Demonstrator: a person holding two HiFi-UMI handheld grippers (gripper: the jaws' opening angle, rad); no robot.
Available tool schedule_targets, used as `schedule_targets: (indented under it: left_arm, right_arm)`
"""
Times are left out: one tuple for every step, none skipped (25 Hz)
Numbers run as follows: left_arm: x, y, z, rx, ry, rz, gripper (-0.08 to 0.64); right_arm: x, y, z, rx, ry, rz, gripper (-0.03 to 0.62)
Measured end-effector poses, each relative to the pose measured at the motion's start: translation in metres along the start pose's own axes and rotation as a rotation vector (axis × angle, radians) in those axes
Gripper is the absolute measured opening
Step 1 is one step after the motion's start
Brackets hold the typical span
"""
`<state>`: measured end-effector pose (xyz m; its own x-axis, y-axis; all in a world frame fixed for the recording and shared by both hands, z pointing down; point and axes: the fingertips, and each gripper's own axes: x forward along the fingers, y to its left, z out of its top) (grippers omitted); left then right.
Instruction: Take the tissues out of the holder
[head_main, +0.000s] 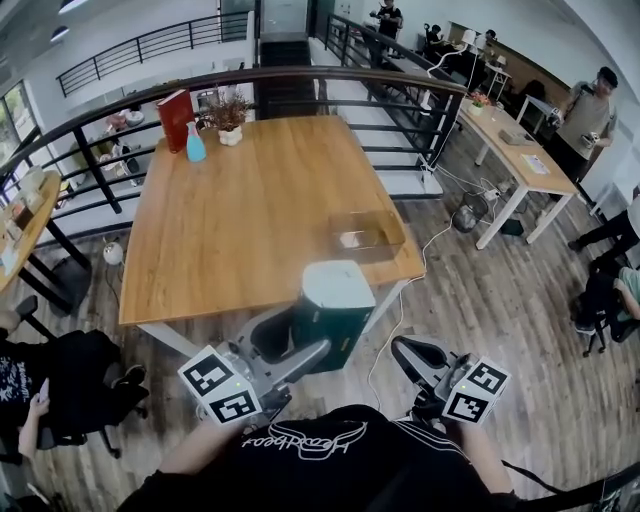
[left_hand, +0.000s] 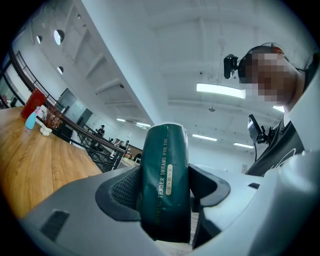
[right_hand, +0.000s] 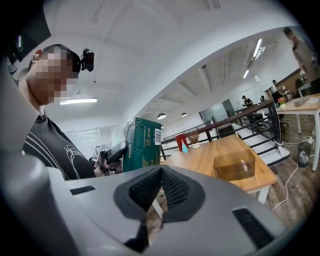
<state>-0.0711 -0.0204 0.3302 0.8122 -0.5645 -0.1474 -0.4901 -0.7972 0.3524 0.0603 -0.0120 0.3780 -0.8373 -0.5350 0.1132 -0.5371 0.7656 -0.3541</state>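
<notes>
My left gripper (head_main: 300, 338) is shut on a dark green tissue pack (head_main: 335, 310) with a pale top, and holds it upright in the air off the near edge of the wooden table (head_main: 230, 220). In the left gripper view the pack (left_hand: 165, 185) fills the gap between both pads. The clear brown holder (head_main: 365, 235) stands near the table's near right corner, beyond the pack, with only a small white thing inside. My right gripper (head_main: 402, 347) hangs to the right of the pack, its jaws shut with nothing in them. The right gripper view shows the holder (right_hand: 234, 166) and the held pack (right_hand: 142, 145).
A red book (head_main: 175, 118), a blue bottle (head_main: 195, 145) and a potted plant (head_main: 229, 115) stand at the table's far left. A black railing (head_main: 300, 78) runs behind the table. A white desk (head_main: 510, 150) and people are to the right, chairs at the left.
</notes>
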Motion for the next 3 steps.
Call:
schedule_targets:
  left_arm:
    - [0.0004,0.0013,0.0004,-0.001,0.002,0.002,0.304]
    - [0.0009,0.0027,0.0004,-0.002,0.004,0.006,0.304]
    - [0.0014,0.0043,0.0003,-0.002,0.006,0.01,0.304]
  right_arm:
    - [0.0018,-0.0006,0.0018,0.0,-0.002,0.002,0.017]
    - [0.0036,-0.001,0.0034,-0.001,-0.004,0.006,0.016]
    - [0.0054,-0.0013,0.0049,-0.002,-0.005,0.009,0.017]
